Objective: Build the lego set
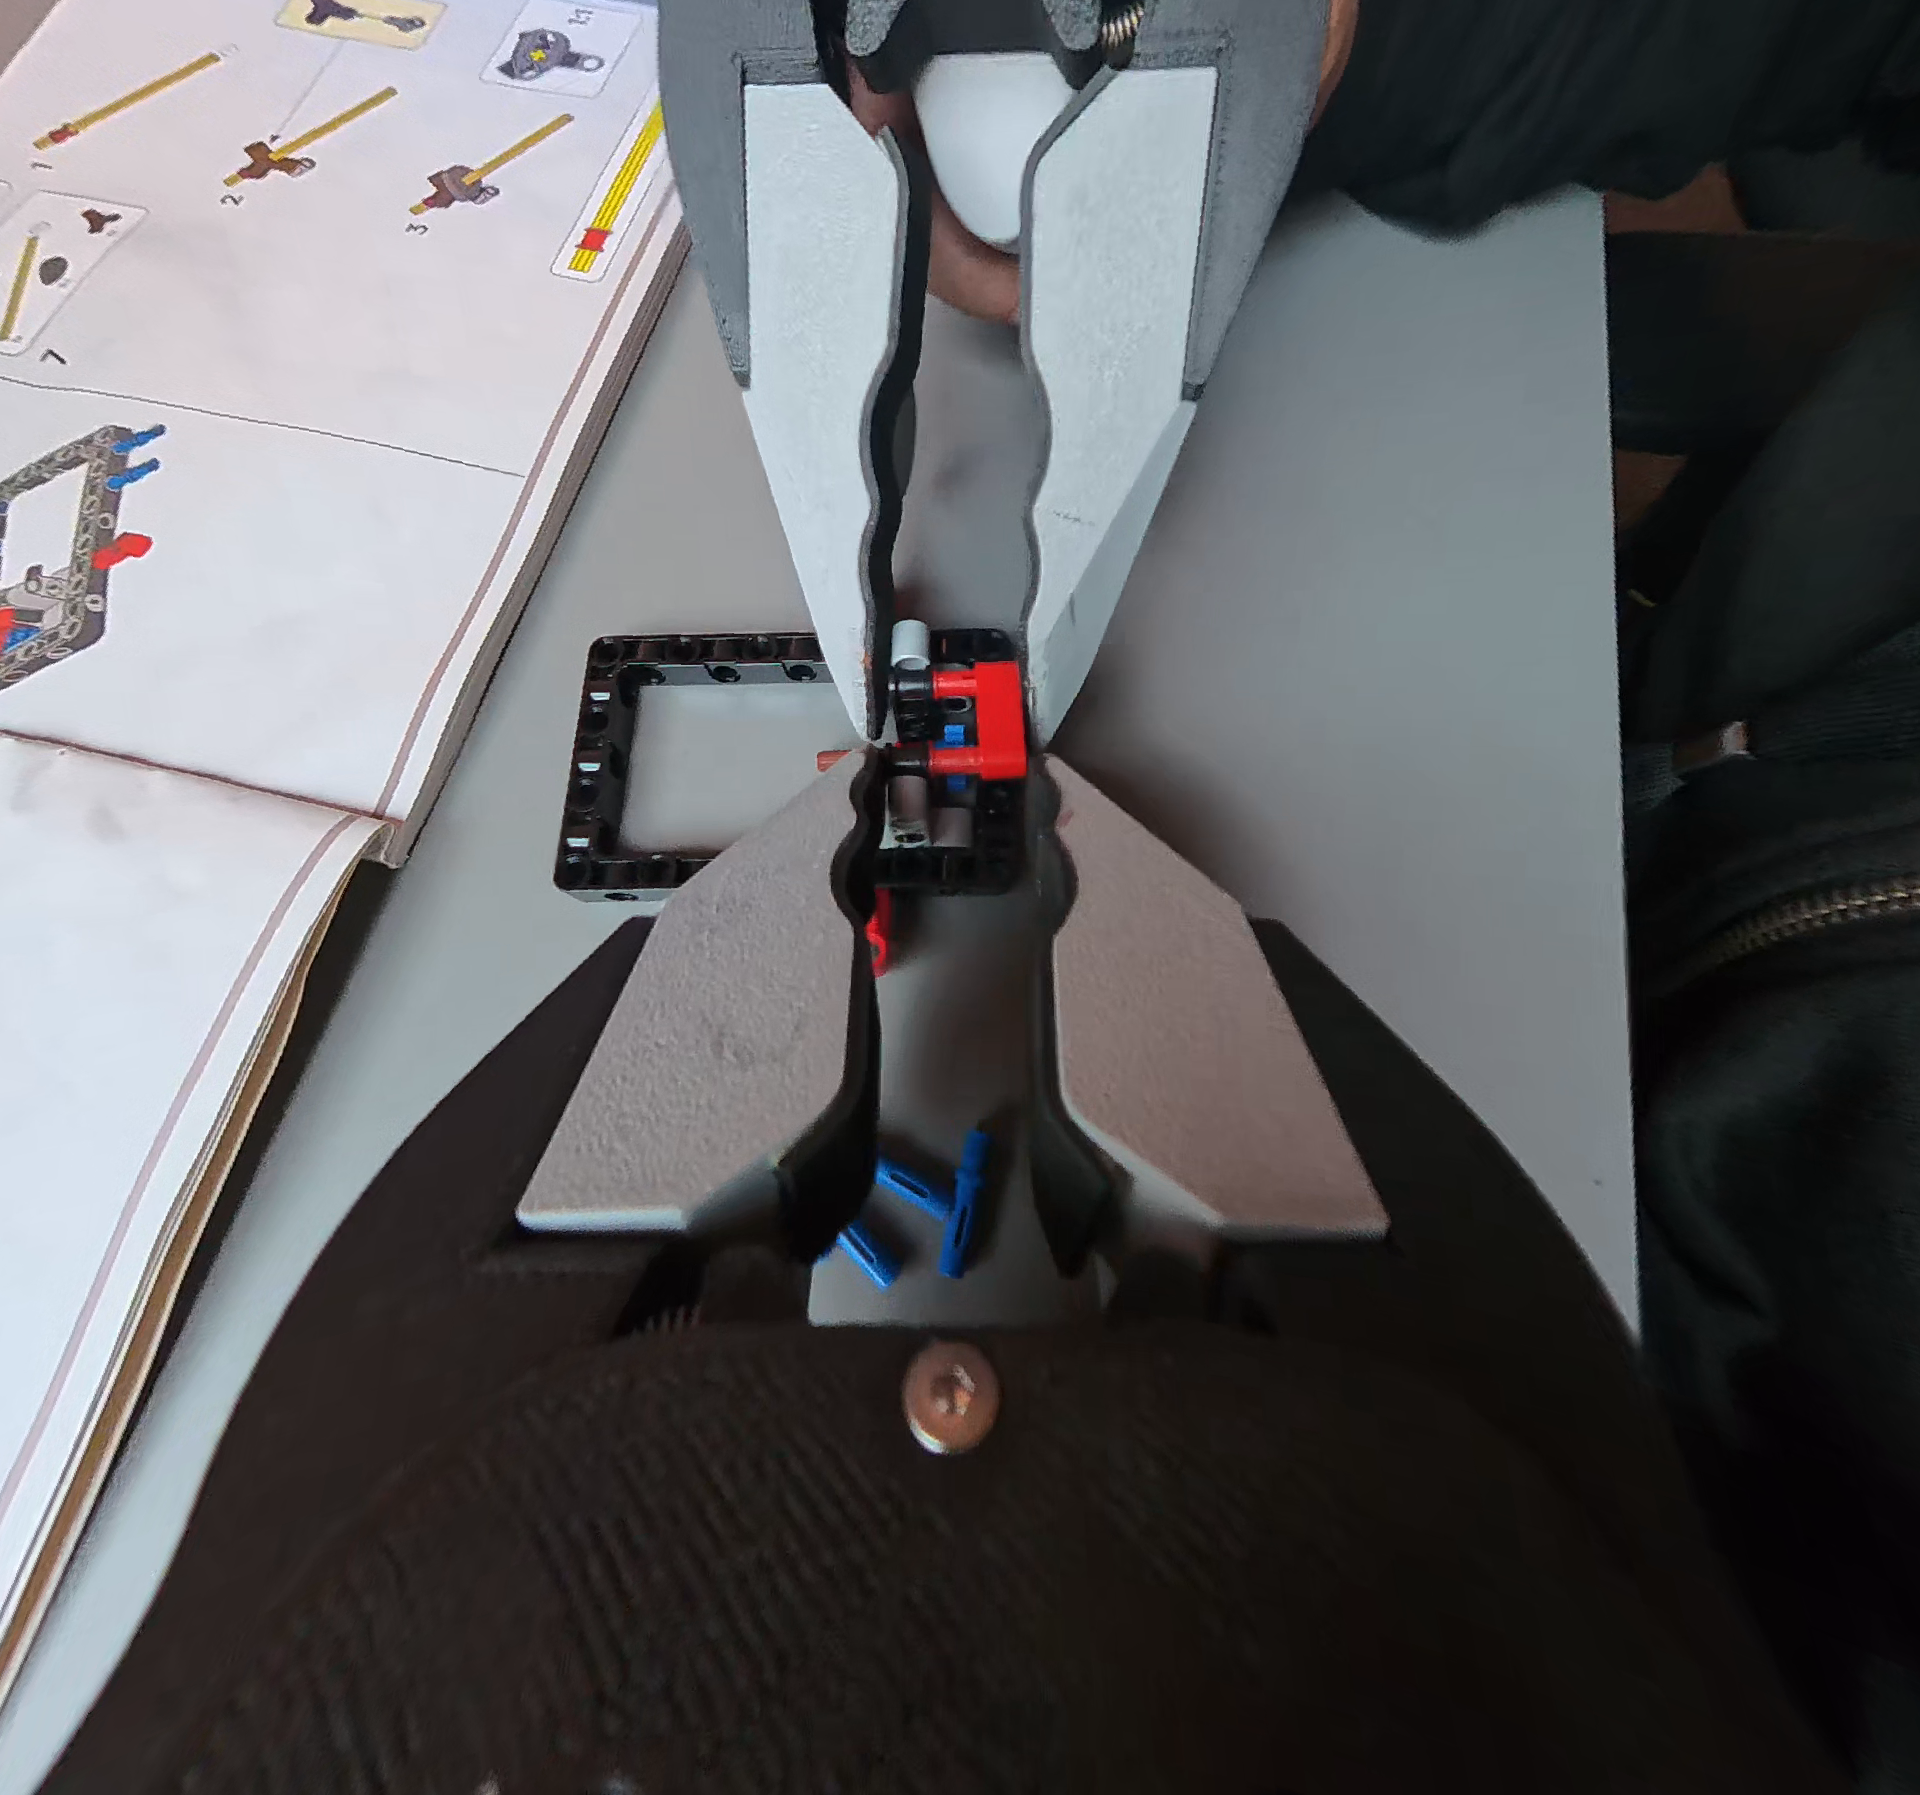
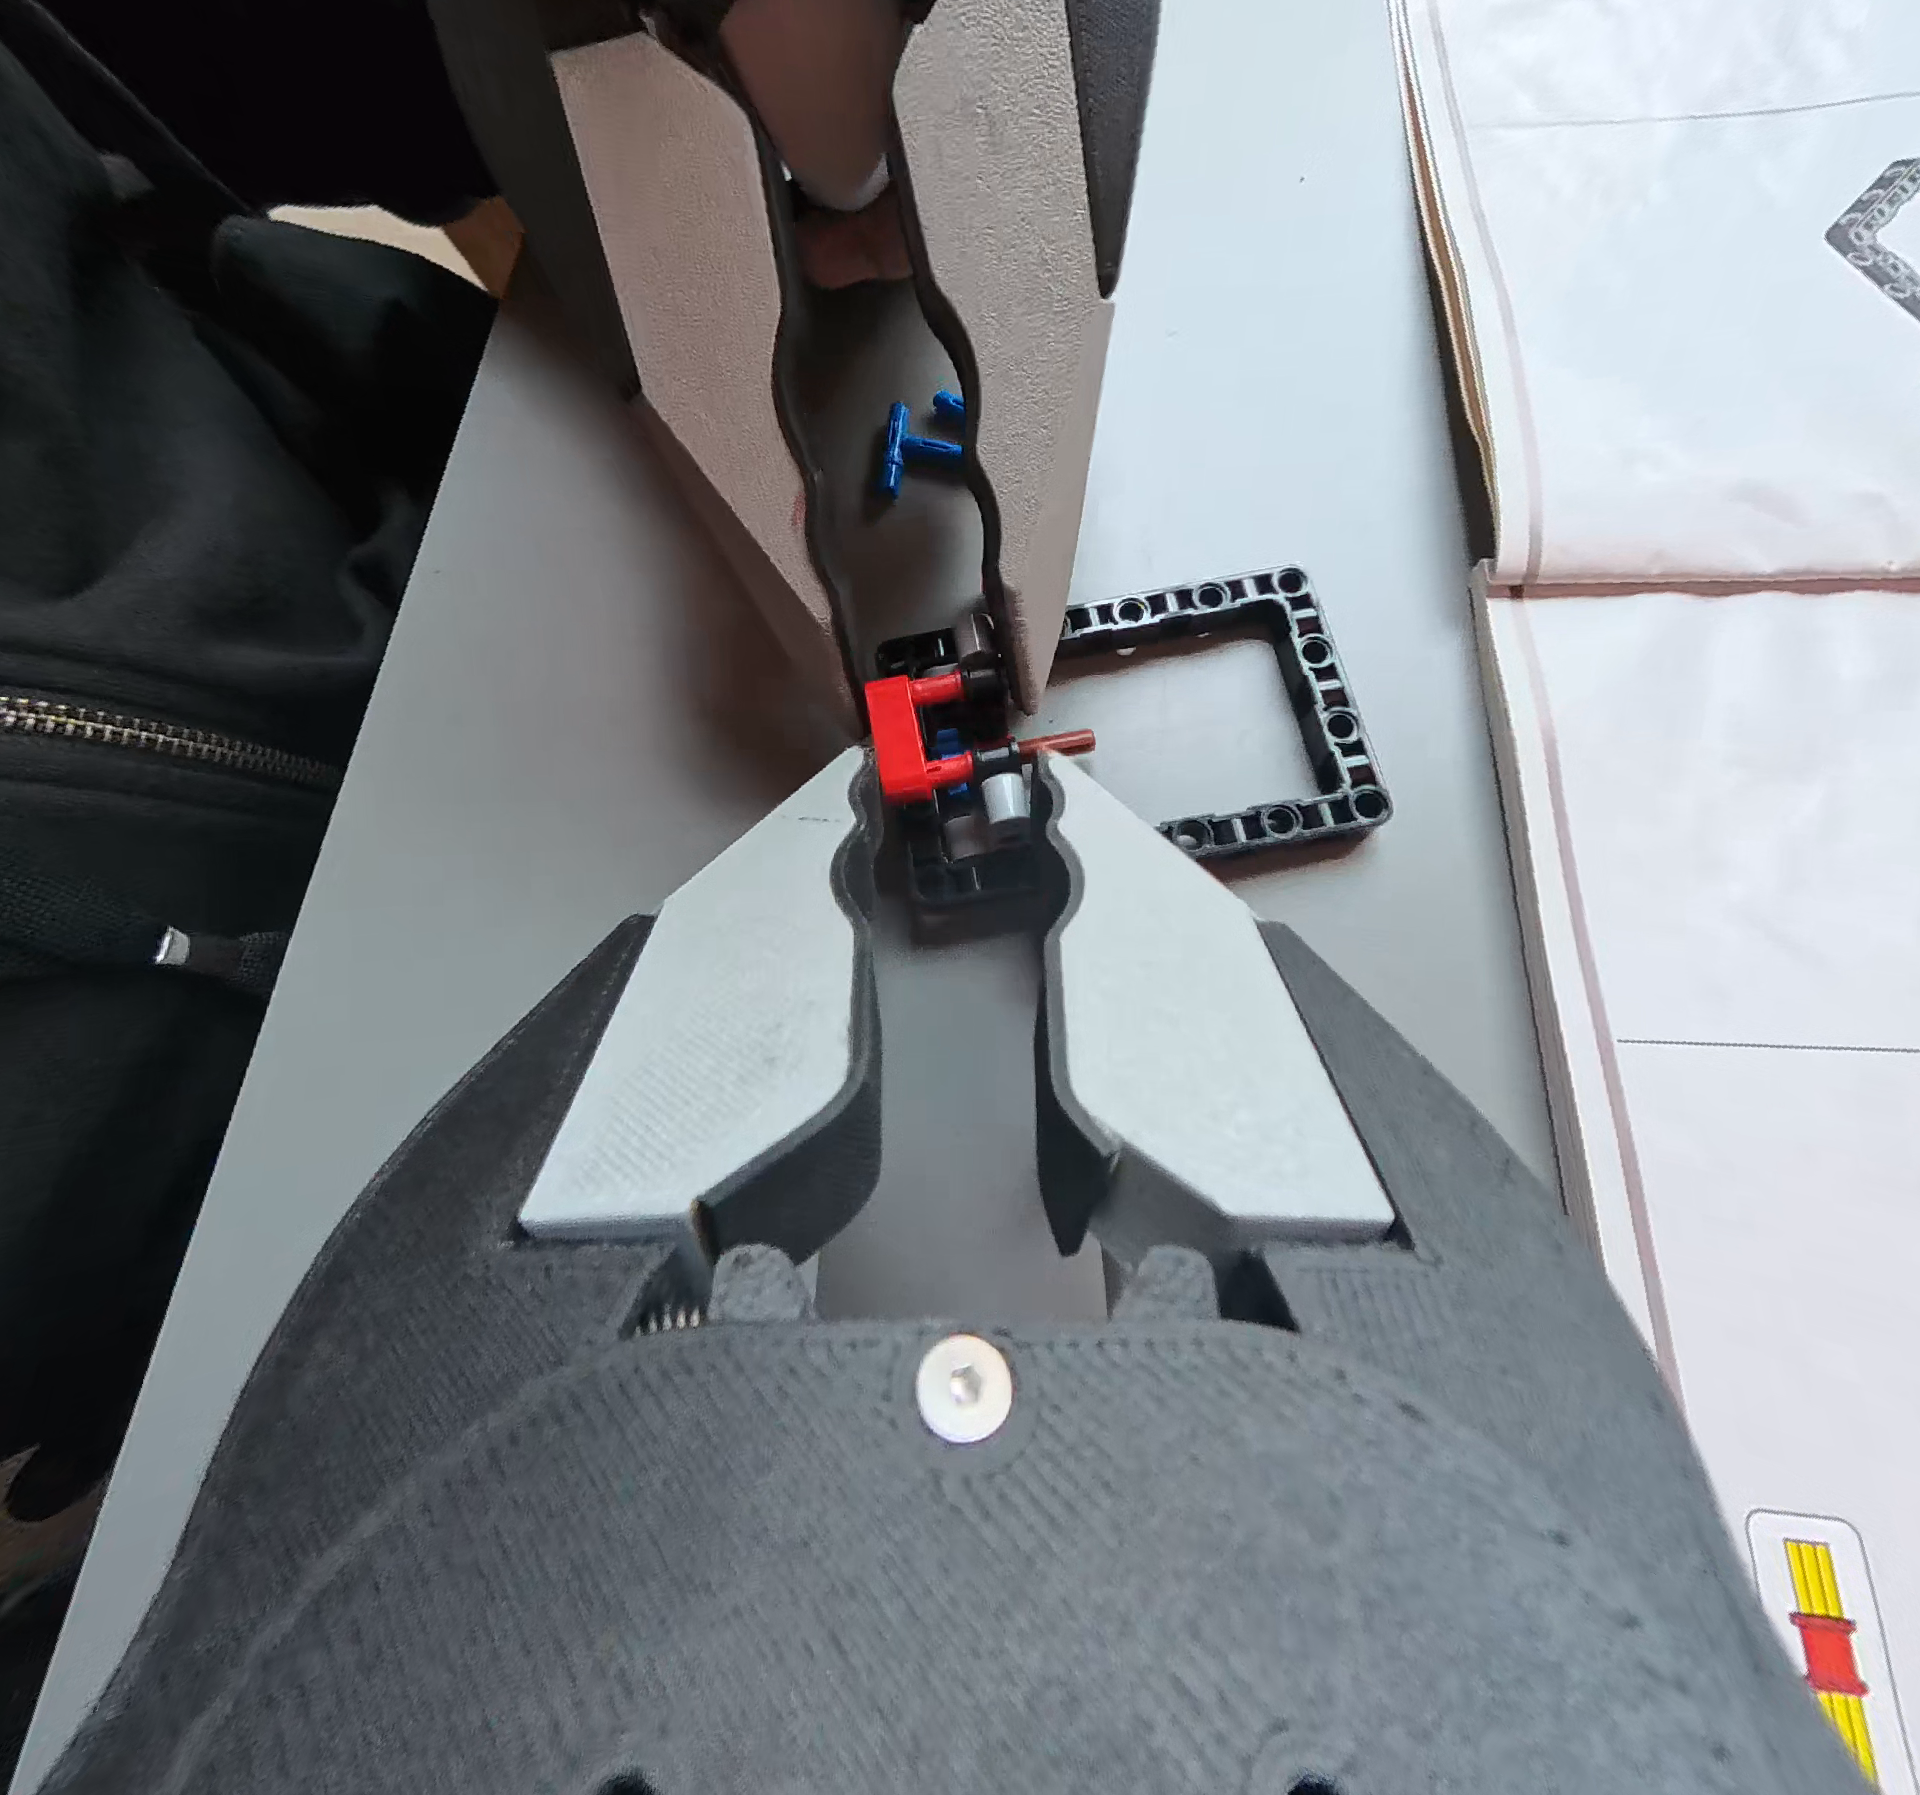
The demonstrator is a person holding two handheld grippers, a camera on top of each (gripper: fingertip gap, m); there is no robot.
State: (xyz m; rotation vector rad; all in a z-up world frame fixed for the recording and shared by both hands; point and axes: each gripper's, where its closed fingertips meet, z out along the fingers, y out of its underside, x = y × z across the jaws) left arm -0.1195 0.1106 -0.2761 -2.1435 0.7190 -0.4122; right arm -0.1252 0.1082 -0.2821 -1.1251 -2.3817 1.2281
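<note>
The two grippers meet tip to tip over the grey table (image 1: 1351,602), both closed in on the same small lego assembly (image 1: 951,737), a cluster built around a red bracket with black connectors, a blue pin and a light grey peg. From the left wrist view, the left gripper (image 1: 951,779) comes up from below with its fingers clenched on the near part of the assembly, where it sits in a small black frame. The right gripper (image 1: 951,696) reaches in from the opposite side, its fingers pinched on the red bracket's end. In the right wrist view, a thin red axle (image 2: 1049,743) sticks out sideways from the assembly towards a larger black rectangular frame (image 2: 1309,706), which lies flat on the table just beside the tips. Three loose blue pins (image 1: 925,1205) lie on the table between the left gripper's fingers, close to its body, and a small red piece (image 1: 881,930) peeks out beside its left finger. An open instruction booklet (image 1: 260,395) lies along the far edge of the table, next to the black frame. A person in dark clothing (image 2: 156,498) sits at the table's other side.
</note>
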